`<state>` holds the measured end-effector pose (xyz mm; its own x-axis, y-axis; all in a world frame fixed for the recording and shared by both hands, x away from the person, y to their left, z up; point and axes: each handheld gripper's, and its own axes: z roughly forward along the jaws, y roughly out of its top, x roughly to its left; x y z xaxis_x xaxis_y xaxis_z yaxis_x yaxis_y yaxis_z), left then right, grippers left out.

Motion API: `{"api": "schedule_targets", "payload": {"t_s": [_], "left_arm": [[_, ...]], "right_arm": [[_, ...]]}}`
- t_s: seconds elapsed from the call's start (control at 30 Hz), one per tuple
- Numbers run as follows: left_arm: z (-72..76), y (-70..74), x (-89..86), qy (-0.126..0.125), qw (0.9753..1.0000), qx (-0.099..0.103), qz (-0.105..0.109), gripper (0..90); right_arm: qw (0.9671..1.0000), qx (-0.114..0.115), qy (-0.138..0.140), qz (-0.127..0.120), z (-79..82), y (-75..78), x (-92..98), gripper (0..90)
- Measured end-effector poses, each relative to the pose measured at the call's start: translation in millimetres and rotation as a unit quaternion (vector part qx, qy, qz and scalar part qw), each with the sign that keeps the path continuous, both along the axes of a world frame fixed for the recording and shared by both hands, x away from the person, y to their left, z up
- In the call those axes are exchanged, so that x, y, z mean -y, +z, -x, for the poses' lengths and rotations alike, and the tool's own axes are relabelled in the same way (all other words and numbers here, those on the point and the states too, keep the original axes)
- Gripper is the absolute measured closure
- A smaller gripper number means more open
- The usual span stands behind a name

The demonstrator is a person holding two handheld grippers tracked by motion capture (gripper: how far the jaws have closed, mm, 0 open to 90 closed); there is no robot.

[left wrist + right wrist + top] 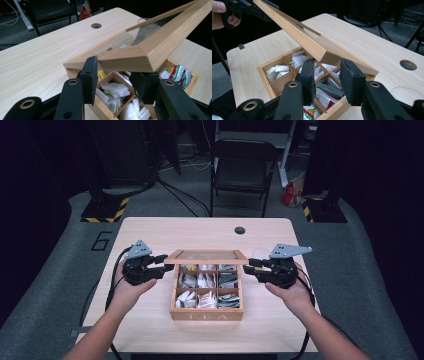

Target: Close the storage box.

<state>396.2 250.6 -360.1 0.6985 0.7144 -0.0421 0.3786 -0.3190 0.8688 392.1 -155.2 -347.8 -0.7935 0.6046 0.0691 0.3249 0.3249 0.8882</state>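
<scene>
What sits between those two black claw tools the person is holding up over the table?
Between the left gripper and right gripper, the high view shows the wooden tea box of sachets, its glass-paned lid raised.

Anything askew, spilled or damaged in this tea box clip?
Nothing stands out. The tea box sits square on the table, its lid raised, sachets inside their compartments, none spilled.

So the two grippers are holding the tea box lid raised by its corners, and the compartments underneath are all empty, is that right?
Not quite. The lid is raised at its corners by the left gripper and right gripper, but the tea box compartments hold tea bags, as the right gripper view shows.
</scene>
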Motion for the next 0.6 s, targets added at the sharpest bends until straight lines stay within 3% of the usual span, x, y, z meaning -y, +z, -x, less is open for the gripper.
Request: {"api": "schedule_targets", "payload": {"t_s": [0.3,0.6], "left_arm": [[9.5,-10.3,0.7,0.001,1.0,0.005,-0.007,57.1],[18.1,-23.2,-0.1,0.001,1.0,-0.001,0.0,55.4]], "right_arm": [[0.9999,-0.007,-0.004,-0.01,5.2,-13.1,-1.0,60.5],[0.9999,-0.007,-0.006,-0.01,13.3,-25.4,-1.8,59.1]]}}
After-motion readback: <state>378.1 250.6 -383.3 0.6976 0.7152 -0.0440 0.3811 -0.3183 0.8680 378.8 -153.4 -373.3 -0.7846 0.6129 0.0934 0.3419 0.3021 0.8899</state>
